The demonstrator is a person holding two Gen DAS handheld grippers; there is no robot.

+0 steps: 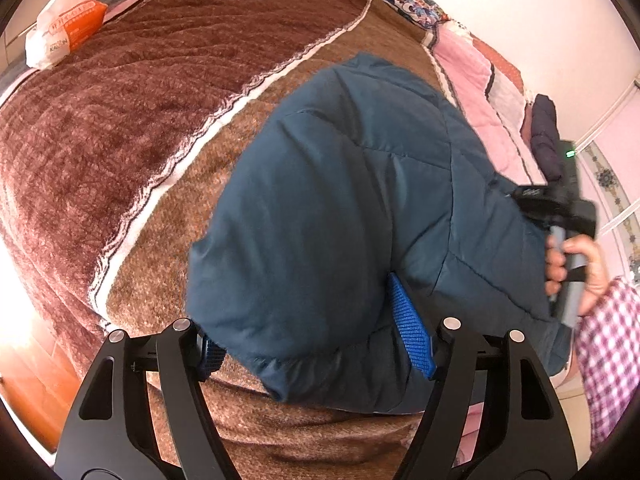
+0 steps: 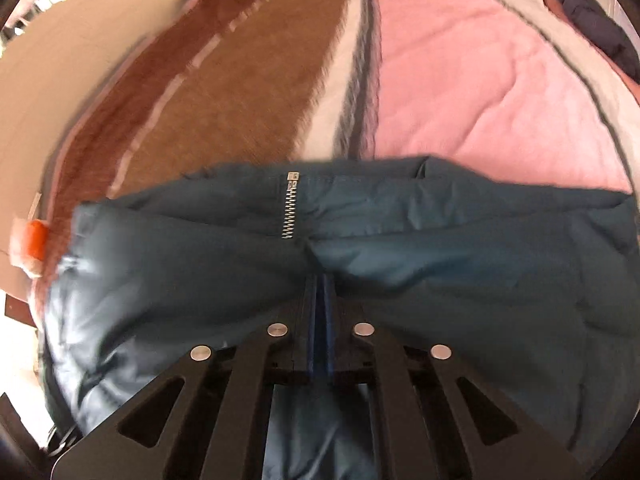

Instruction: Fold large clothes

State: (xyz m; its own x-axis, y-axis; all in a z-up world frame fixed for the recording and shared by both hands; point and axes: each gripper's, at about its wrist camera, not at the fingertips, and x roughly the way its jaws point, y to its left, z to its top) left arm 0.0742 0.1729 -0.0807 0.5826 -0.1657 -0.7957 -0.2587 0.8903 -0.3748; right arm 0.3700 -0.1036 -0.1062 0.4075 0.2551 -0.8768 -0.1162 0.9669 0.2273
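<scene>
Teal padded jacket on my bed — one gripper clamped on it, one spread wide.

The brown blanket (image 1: 120, 120) covers the bed, and the teal jacket (image 1: 340, 200) lies bunched on its lighter band, beside the pink quilt (image 2: 460, 80). My right gripper (image 2: 319, 280) is pinched tight on a fold of the jacket, just below its silver zipper (image 2: 291, 206). My left gripper (image 1: 316, 340) stands wide at the jacket's near edge — pads not pressing. An orange-and-white packet (image 1: 64, 28) sits far across the blanket.

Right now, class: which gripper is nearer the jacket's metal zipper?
Right. The right gripper is shut on the teal jacket just below the zipper; the left gripper, open, straddles another edge, no zipper visible.
</scene>
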